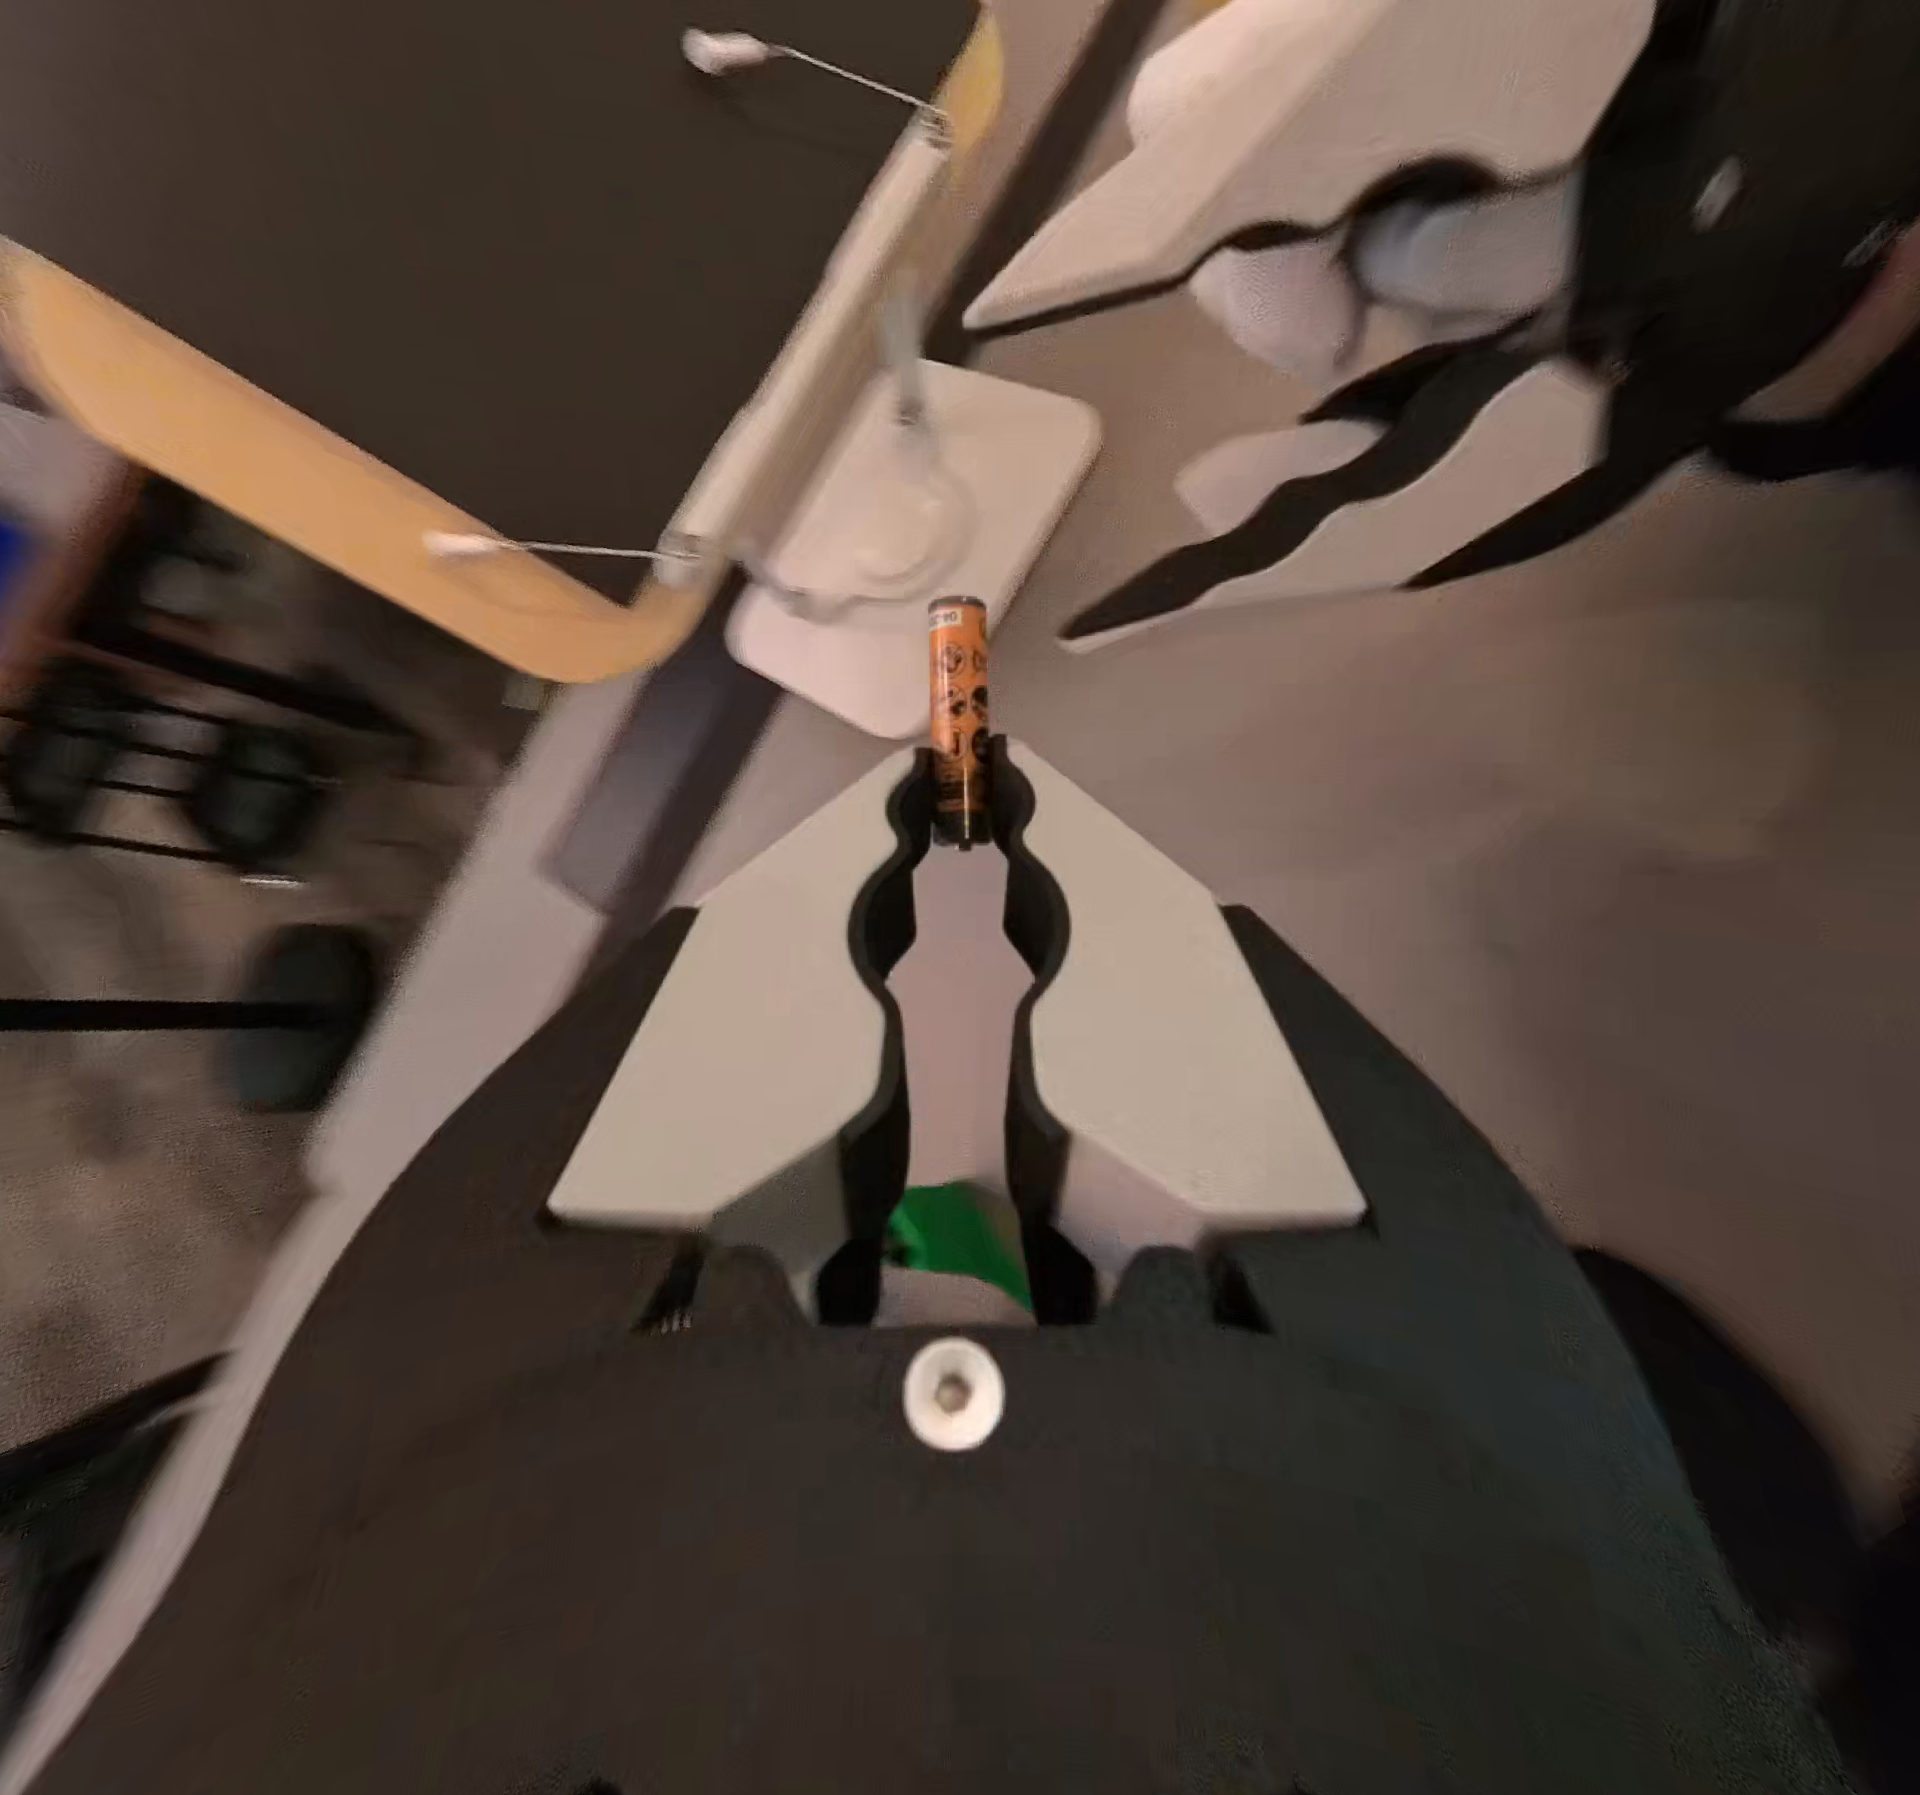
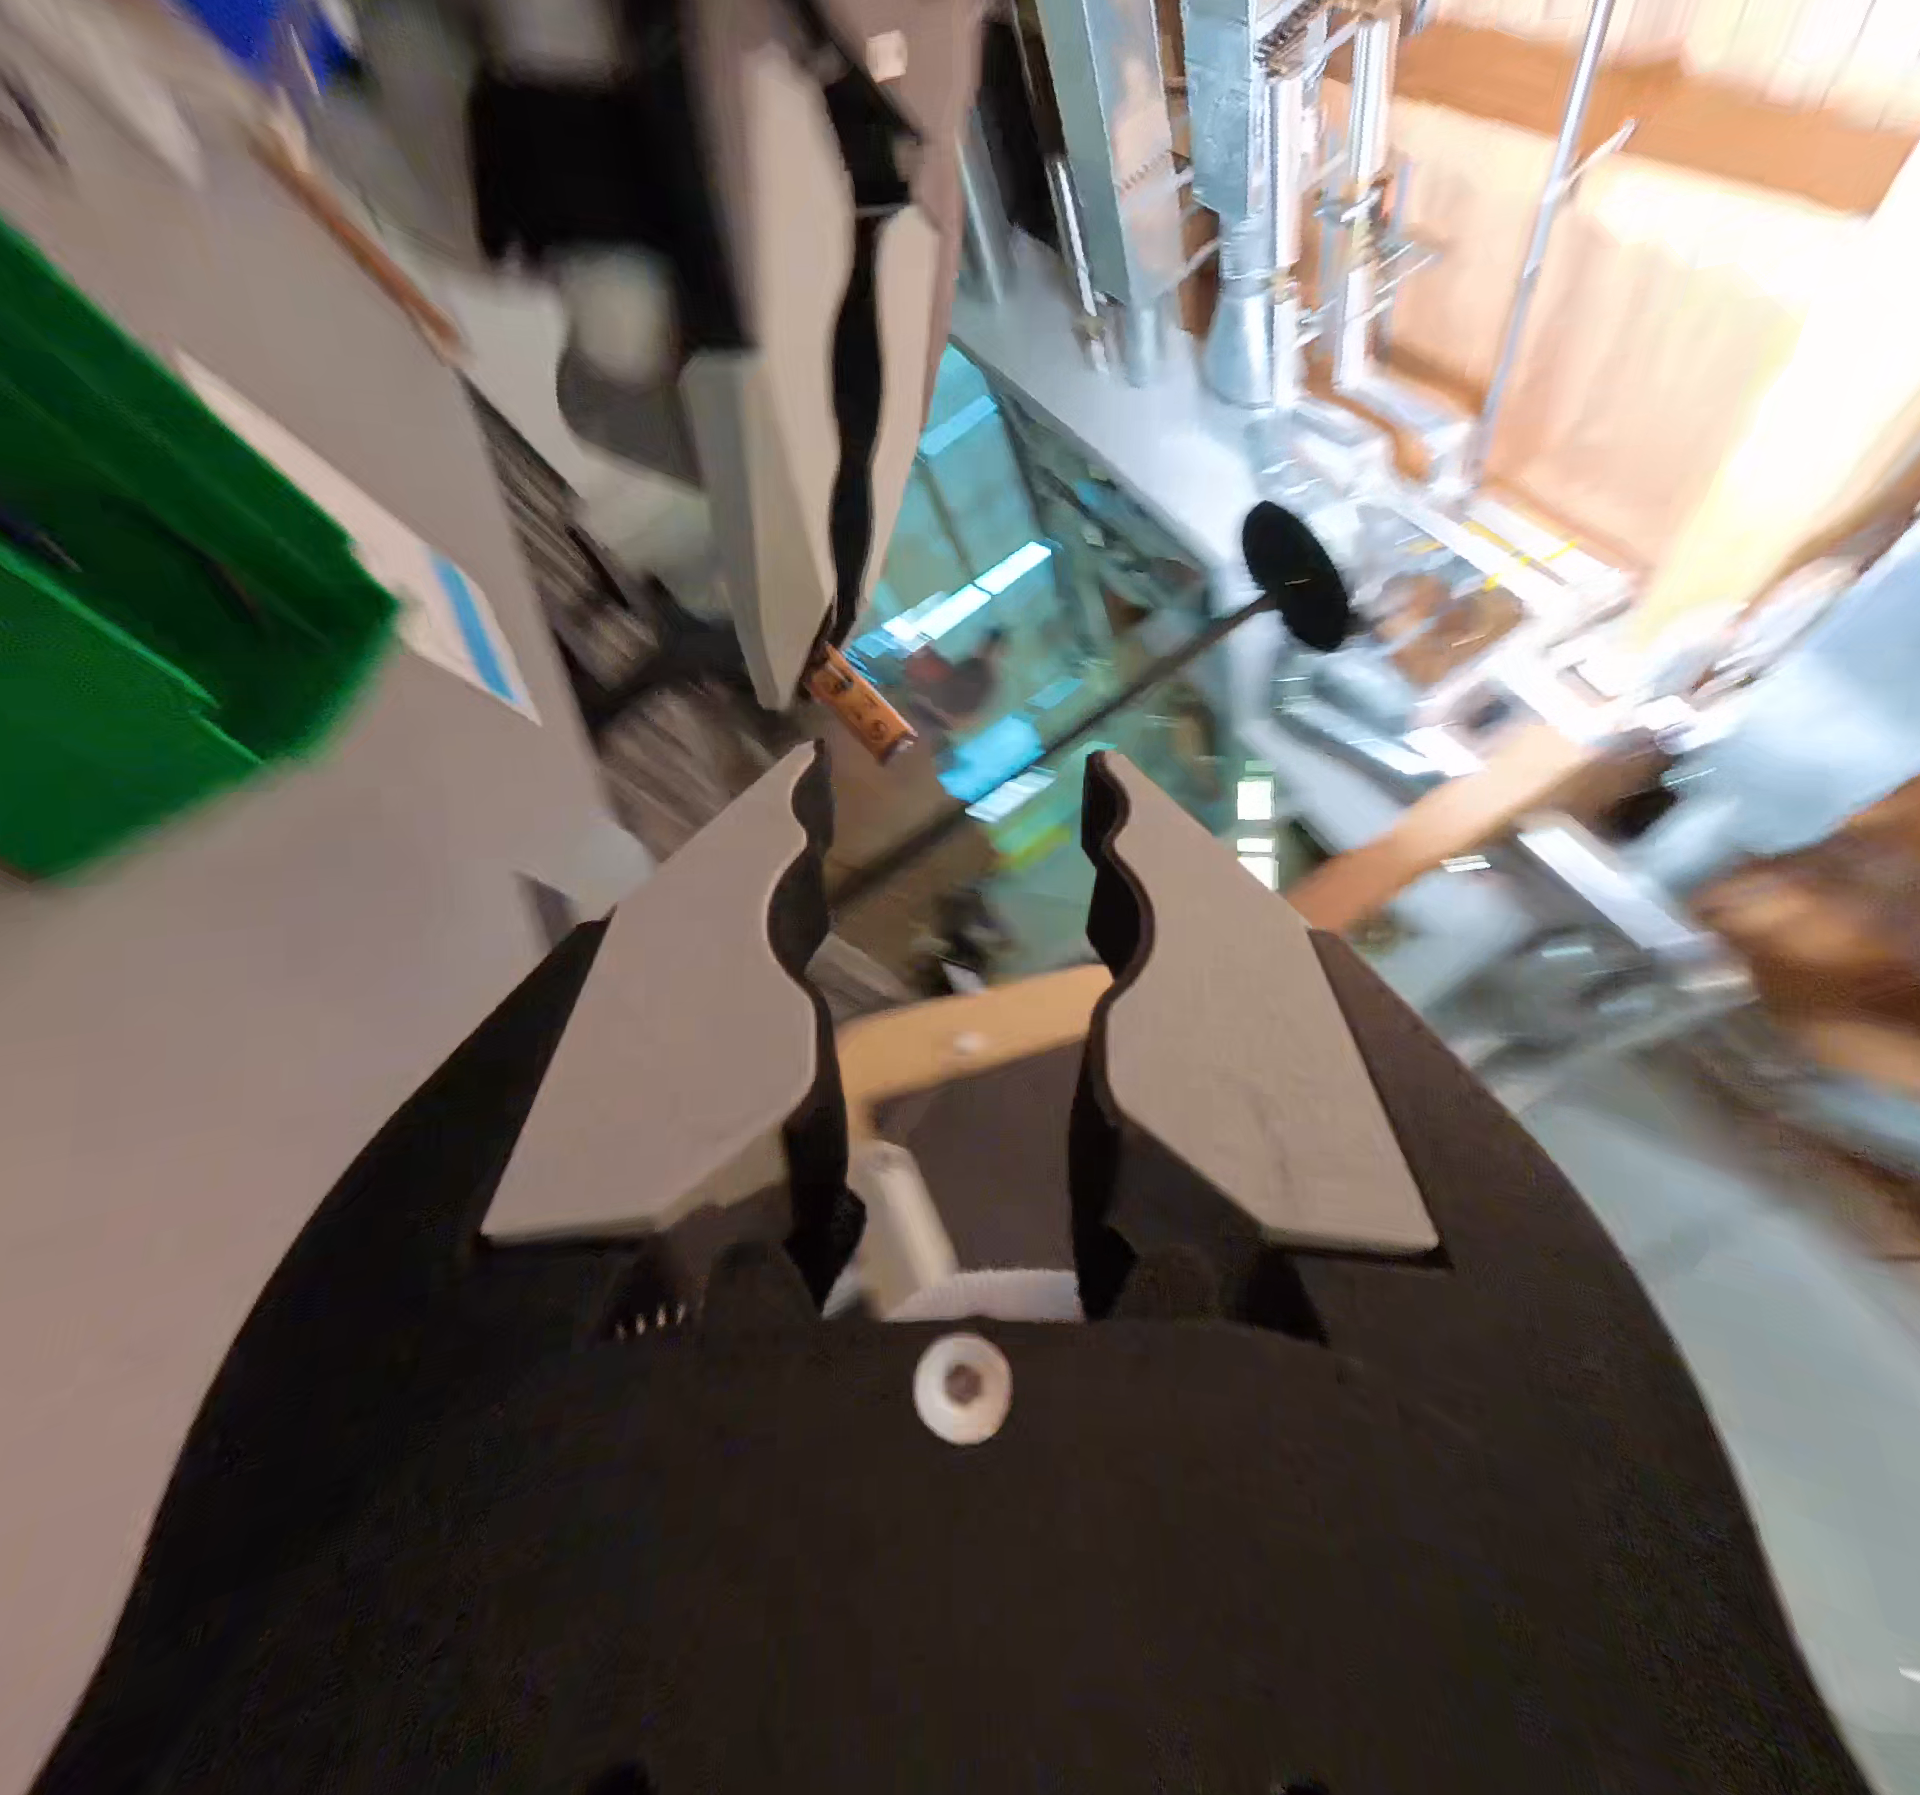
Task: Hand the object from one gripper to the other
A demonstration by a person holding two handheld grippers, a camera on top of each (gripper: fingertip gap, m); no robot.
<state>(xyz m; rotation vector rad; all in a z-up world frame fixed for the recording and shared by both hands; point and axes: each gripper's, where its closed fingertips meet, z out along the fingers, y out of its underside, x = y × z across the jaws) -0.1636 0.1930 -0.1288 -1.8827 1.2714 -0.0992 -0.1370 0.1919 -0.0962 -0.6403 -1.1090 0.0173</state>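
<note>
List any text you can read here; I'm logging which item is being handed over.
Orange battery, held in the left gripper: black symbols and small print on its wrap, plus a small pale label near its top. I don't copy out writing.
White sheet with a blue stripe, beside the green bin: too blurred to read.
Nothing else shows writing.

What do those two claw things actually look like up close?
Both match. Each claw, left and right, has a wide matte black body with a white washer and screw near the middle. Two flat, pale grey, wedge-shaped fingers taper to points. Their inner edges carry wavy black pads. No cables or sleeves are visible.
</note>
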